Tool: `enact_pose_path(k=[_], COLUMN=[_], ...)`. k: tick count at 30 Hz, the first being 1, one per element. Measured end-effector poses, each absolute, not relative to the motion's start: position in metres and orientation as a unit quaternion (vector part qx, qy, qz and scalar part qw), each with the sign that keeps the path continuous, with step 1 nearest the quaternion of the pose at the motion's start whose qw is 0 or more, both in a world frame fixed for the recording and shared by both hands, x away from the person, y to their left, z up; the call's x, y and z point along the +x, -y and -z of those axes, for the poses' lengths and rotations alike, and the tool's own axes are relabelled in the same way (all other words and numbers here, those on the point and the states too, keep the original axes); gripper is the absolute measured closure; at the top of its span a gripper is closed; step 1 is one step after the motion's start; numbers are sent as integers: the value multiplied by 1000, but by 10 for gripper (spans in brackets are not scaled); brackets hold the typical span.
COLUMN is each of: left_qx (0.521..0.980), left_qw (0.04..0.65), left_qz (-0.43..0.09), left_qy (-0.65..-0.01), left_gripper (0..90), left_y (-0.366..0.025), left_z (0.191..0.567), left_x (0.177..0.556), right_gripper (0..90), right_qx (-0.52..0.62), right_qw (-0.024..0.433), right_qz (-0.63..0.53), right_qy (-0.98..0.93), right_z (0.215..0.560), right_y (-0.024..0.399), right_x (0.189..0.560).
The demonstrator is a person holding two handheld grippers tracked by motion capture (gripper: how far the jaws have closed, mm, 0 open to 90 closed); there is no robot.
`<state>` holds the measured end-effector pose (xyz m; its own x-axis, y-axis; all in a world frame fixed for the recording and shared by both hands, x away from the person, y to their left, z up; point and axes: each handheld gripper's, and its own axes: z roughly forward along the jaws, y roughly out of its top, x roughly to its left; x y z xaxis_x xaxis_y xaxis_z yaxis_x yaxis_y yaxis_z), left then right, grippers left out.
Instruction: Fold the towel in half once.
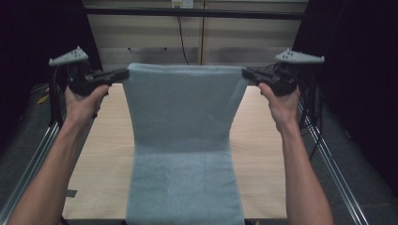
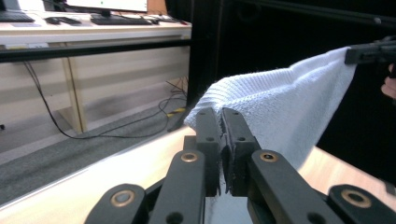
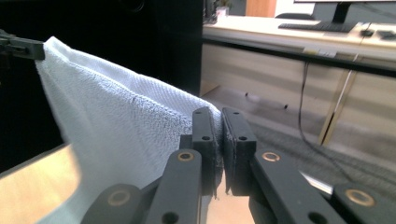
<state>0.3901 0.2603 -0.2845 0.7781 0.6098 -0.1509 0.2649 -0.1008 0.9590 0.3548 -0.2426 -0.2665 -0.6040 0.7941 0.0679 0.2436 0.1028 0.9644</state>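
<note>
A pale blue-white towel (image 1: 183, 140) is stretched in the air by its far edge, and its near half lies flat on the wooden table (image 1: 263, 154). My left gripper (image 1: 126, 73) is shut on the towel's far left corner, and my right gripper (image 1: 244, 72) is shut on its far right corner. In the left gripper view the jaws pinch the towel (image 2: 280, 98) at its corner (image 2: 220, 116), with the other gripper (image 2: 371, 52) holding the far end. In the right gripper view the towel (image 3: 116, 126) runs from the pinched corner (image 3: 219, 119) to the other gripper (image 3: 21, 46).
Metal rails (image 1: 328, 159) run along both sides of the table. A dark bar (image 1: 197, 12) crosses behind it, with a cable (image 1: 180, 33) hanging down the pale back wall. Desks with keyboards stand beyond (image 2: 116, 21).
</note>
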Motion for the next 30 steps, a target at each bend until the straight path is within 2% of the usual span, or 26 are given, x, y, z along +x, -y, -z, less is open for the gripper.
enact_pose_path(k=[2,4,6,12,17,19,20,21,22,26,30], left_qx=[730,733,732,756,756,760,761,768,783,804,816], left_qw=[601,604,603,583,576,567,563,553,532,487,461], left_qz=[-139,-120,-118,-90,-63,-47,-43,-29,-30,3,15], left_qy=[-295,-290,-294,-283,-303,-313,-320,-323,-322,-341,-348], left_gripper=[867,867,866,864,863,863,863,863,863,862,863], left_y=[-263,-270,-272,-280,-286,-285,-284,-283,-282,-280,-274], left_z=[293,315,323,360,394,408,416,426,434,472,494], left_x=[383,359,350,304,270,261,258,257,255,250,249], right_gripper=[850,849,849,848,847,848,848,848,848,847,848], right_qx=[367,361,355,348,352,369,369,385,385,408,412], right_qw=[240,221,213,187,167,143,143,124,124,79,59], right_qz=[-563,-570,-567,-559,-546,-537,-537,-521,-521,-501,-454], right_qy=[-701,-704,-712,-729,-742,-745,-745,-752,-752,-759,-788], right_z=[274,295,307,345,373,401,401,423,423,469,487], right_y=[243,245,243,242,239,238,238,237,237,234,224], right_x=[347,322,305,261,236,224,224,220,220,209,209])
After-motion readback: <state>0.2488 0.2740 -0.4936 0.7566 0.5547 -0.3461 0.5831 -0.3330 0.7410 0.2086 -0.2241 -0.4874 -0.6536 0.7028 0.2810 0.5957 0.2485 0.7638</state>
